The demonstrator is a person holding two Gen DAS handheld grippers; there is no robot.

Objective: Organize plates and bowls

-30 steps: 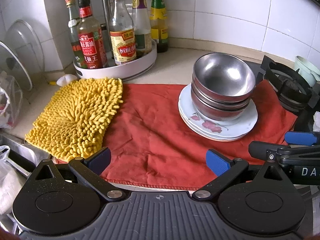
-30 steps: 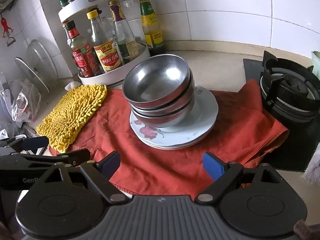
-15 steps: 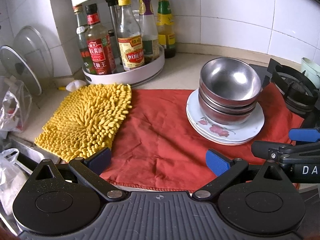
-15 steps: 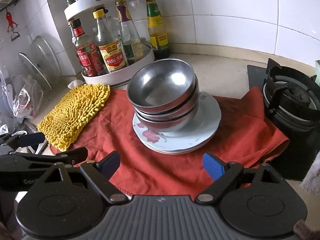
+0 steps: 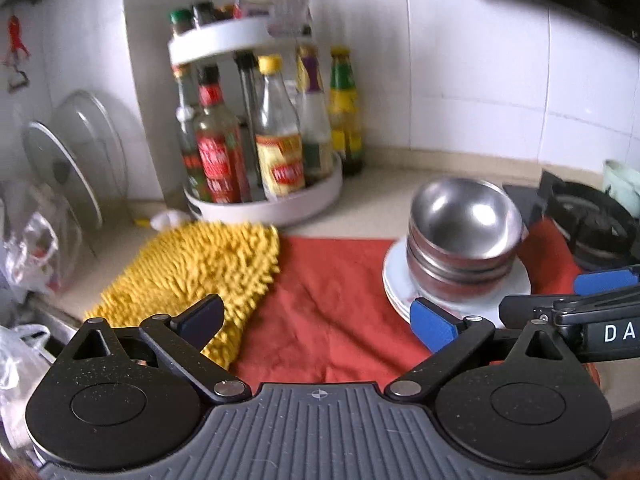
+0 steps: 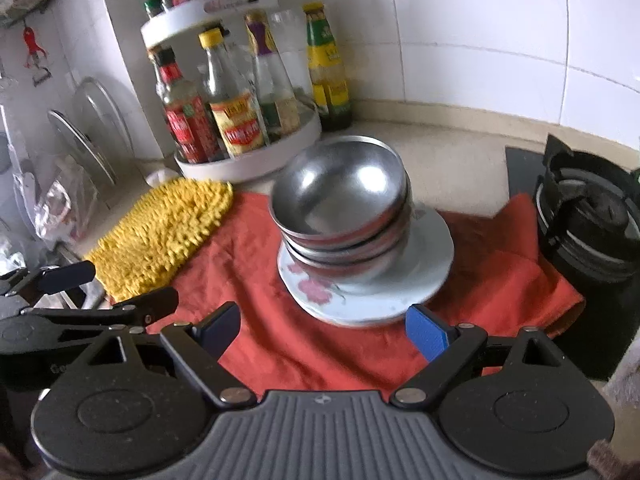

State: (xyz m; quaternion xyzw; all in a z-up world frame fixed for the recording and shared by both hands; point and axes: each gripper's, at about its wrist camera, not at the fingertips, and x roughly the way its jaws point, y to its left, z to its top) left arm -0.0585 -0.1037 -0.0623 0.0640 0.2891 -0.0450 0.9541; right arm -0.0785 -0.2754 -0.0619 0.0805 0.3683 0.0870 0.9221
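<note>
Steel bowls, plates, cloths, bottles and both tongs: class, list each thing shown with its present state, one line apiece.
Steel bowls: nested, upright, empty, on the plates.
Plates: stacked flat on the red cloth.
Red cloth: spread out, wrinkled.
Yellow mop pad: lying flat, overlapping the cloth's edge.
Sauce bottles: upright, capped, in the round rack.
Left tongs: open, empty.
Right tongs: open, empty.

Polished, mirror-like metal is seen on the stacked bowls (image 6: 340,200), glossy glazed ceramic on the flowered plates (image 6: 428,256), matt creased cloth in the red towel (image 5: 332,312), shaggy chenille on the yellow mitt (image 5: 192,276), and shiny tile on the wall (image 6: 480,40).
</note>
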